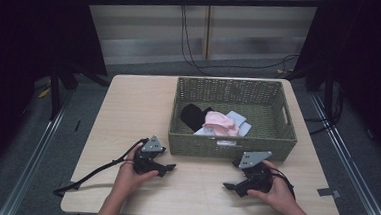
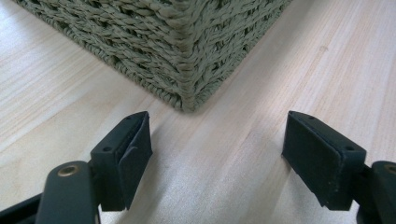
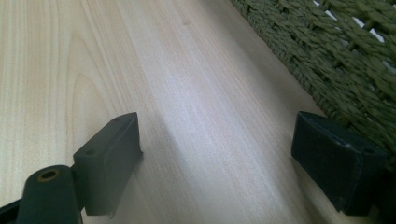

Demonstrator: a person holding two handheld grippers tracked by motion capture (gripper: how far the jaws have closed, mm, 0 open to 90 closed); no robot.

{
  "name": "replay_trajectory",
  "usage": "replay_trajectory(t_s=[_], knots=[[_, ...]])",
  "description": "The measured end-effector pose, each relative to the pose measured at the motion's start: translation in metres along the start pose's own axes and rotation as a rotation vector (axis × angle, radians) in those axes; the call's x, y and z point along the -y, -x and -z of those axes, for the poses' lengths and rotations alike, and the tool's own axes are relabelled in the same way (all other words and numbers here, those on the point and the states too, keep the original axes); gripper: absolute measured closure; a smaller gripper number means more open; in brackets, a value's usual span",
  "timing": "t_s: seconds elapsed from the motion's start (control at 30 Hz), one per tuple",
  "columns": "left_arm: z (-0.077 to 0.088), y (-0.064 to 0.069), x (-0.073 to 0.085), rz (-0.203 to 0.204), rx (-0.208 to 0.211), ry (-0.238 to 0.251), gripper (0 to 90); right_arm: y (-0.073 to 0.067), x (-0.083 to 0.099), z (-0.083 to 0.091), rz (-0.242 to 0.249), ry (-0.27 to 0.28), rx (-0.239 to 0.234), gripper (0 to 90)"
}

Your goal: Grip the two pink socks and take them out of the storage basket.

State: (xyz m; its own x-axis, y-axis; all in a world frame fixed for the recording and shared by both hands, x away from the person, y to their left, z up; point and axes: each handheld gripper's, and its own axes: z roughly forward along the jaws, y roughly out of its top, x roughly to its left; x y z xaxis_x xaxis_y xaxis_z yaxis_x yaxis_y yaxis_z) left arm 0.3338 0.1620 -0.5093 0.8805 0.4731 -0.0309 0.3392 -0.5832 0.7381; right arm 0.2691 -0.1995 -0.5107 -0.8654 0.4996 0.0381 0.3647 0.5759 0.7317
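A green woven basket (image 1: 231, 146) stands on the far right half of the wooden table (image 1: 128, 113). Inside it lie a black cloth (image 1: 193, 115), a pink cloth (image 1: 220, 123) and a pale blue cloth (image 1: 239, 121). My left gripper (image 1: 169, 168) rests on the table in front of the basket's near left corner (image 2: 187, 70), jaws wide open with nothing between them (image 2: 217, 154). My right gripper (image 1: 228, 186) lies near the front edge, below the basket's near wall (image 3: 336, 60). Its jaws are also open and empty (image 3: 217, 158).
A black cable (image 1: 94, 172) trails from the left gripper toward the table's front left corner. Grey tape (image 1: 329, 192) marks the right edge. Dark curtains and stands flank the table; cables hang down the back wall.
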Motion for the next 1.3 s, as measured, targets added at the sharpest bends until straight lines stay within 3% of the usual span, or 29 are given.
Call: replay_trajectory(t_s=[0.23,0.4,0.57,0.7,0.93,1.3], knots=[[0.0,0.0,0.0,0.0,0.0,0.0,23.3,0.0,-0.002,0.001,0.001,-0.019,-0.001,15.1],[0.0,0.0,0.0,0.0,0.0,0.0,23.3,0.001,-0.007,0.004,0.017,-0.087,-0.018,15.5],[0.0,0.0,0.0,0.0,0.0,0.0,23.3,0.001,-0.014,0.007,0.025,-0.119,-0.045,15.5],[0.0,0.0,0.0,0.0,0.0,0.0,23.3,0.003,-0.025,0.014,0.039,-0.135,-0.058,16.0],[0.0,0.0,0.0,0.0,0.0,0.0,23.3,0.008,-0.037,0.025,0.018,-0.166,-0.094,17.9],[0.0,0.0,0.0,0.0,0.0,0.0,23.3,0.012,-0.056,0.042,0.048,-0.212,-0.099,19.5]])
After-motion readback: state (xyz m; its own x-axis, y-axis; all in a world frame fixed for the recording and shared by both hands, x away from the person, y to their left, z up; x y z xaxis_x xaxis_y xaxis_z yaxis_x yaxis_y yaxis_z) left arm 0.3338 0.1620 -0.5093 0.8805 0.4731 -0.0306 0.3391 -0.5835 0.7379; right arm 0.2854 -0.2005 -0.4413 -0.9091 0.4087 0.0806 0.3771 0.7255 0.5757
